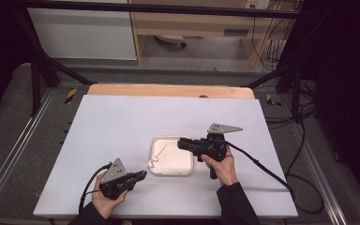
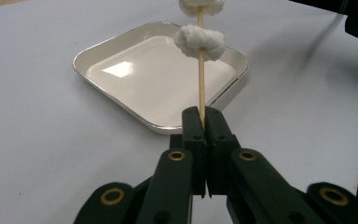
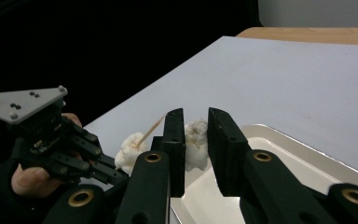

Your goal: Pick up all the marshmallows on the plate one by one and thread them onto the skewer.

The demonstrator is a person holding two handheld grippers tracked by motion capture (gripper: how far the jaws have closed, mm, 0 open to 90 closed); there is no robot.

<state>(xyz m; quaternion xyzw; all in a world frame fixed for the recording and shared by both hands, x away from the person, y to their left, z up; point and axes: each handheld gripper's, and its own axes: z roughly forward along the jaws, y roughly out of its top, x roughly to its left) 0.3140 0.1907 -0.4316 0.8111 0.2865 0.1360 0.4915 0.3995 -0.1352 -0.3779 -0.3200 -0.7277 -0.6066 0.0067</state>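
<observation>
A thin wooden skewer (image 2: pixel 201 88) stands up from my left gripper (image 2: pixel 204 114), whose jaws are shut on its lower end. Two white marshmallows (image 2: pixel 199 41) are threaded on it. In the high view the left gripper (image 1: pixel 143 175) sits at the near left of a shallow white tray (image 1: pixel 187 161), with the skewer (image 1: pixel 161 151) slanting over the tray. My right gripper (image 1: pixel 180 143) hovers above the tray's far side. Its jaws (image 3: pixel 196 114) are shut on another marshmallow (image 3: pixel 196 142), which fills the gap between them. Beyond them are the skewer's tip (image 3: pixel 151 128) and the left gripper (image 3: pixel 120 176).
The tray lies on a white sheet (image 1: pixel 122 122) that covers a wooden table (image 1: pixel 168 90). The right gripper's cable (image 1: pixel 262 168) trails off toward the near right corner. Black frame poles (image 1: pixel 35 79) stand beyond the table's far corners.
</observation>
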